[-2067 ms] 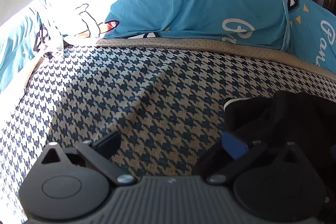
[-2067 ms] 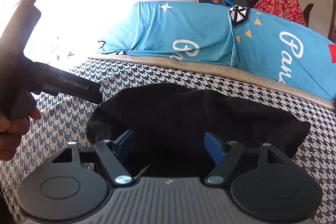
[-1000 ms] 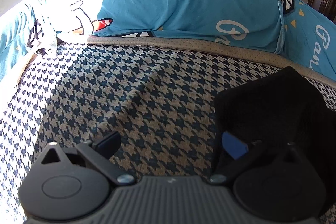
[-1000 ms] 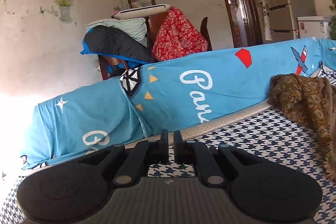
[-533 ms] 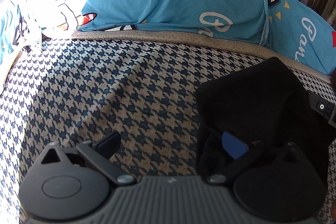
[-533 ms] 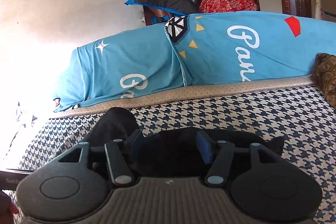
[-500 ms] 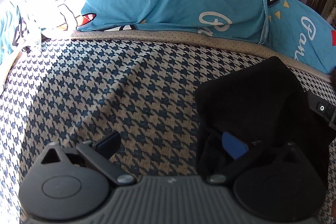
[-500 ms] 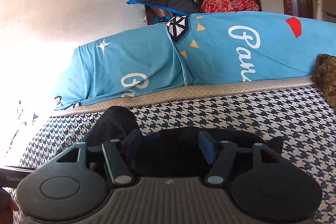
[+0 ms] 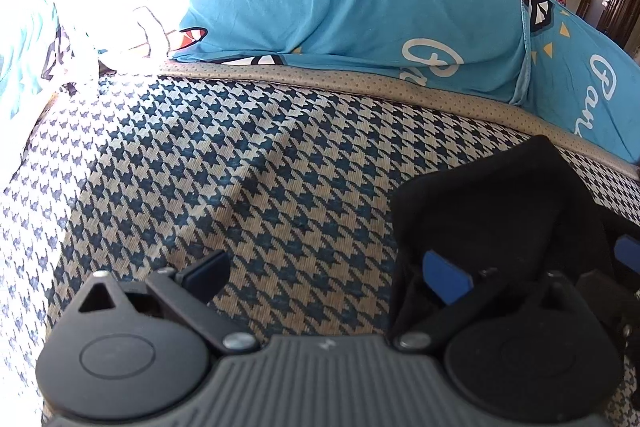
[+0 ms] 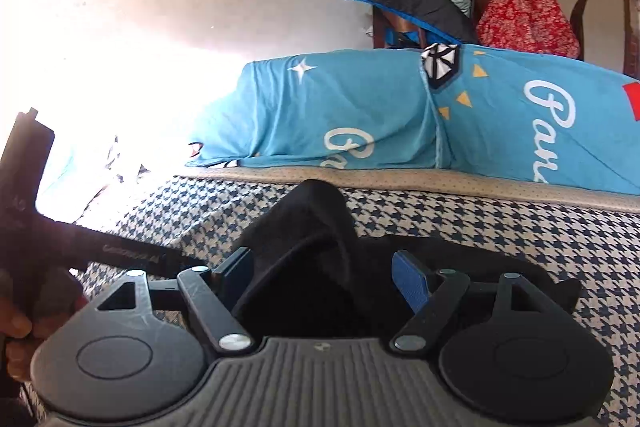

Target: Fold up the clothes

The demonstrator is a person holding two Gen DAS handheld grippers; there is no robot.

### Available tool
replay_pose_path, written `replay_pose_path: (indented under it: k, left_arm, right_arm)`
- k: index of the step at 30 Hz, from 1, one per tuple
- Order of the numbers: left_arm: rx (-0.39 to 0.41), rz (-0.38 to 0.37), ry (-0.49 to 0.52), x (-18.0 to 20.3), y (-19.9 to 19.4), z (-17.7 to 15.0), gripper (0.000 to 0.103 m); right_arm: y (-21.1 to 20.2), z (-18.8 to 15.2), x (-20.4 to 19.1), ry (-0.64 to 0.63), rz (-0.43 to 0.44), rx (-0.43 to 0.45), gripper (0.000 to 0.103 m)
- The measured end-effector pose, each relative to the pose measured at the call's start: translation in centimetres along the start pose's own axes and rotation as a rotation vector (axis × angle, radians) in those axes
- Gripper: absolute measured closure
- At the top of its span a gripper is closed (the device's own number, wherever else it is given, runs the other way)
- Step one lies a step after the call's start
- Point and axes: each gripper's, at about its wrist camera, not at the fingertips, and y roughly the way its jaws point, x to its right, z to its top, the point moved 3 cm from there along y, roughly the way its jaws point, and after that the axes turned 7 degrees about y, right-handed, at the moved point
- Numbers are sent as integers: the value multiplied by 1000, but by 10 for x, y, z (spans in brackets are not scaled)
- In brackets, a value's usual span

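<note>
Between the spread right tongs (image 10: 326, 279), black garment (image 10: 304, 227).

Blown-out sunlight glare upper left (fisheye-warped edges), sharp

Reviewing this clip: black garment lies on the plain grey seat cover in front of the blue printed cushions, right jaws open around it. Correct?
One detail is wrong: the seat cover is not plain grey but a navy-and-cream houndstooth weave, as the right wrist view shows. The rest holds: the black garment lies on it in front of the blue printed cushions, and the right gripper has just been opening, jaws apart around the cloth.
</note>
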Motion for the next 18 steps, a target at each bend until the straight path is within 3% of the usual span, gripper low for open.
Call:
replay_pose_path:
  k: [4,9,14,16,18]
  left_arm:
    - [-1,-3,-12,-3,0,0,0]
    - [1,0,-7,-1,1,0,0]
    - [1,3,-18,-3,1,1,0]
    - [1,4,-22,-5,1,1,0]
    - [-1,5,-24,-6,2,1,0]
  right_arm:
    - [12,-17,-23,-77,63,-93,27]
    - [46,-41,-32,-95,-27,-243,27]
    - [61,-46,-27,-14,-72,-228,32]
    - [59,-42,-25,7,-80,-184,70]
    - [58,-37,-20,24,-97,-141,90]
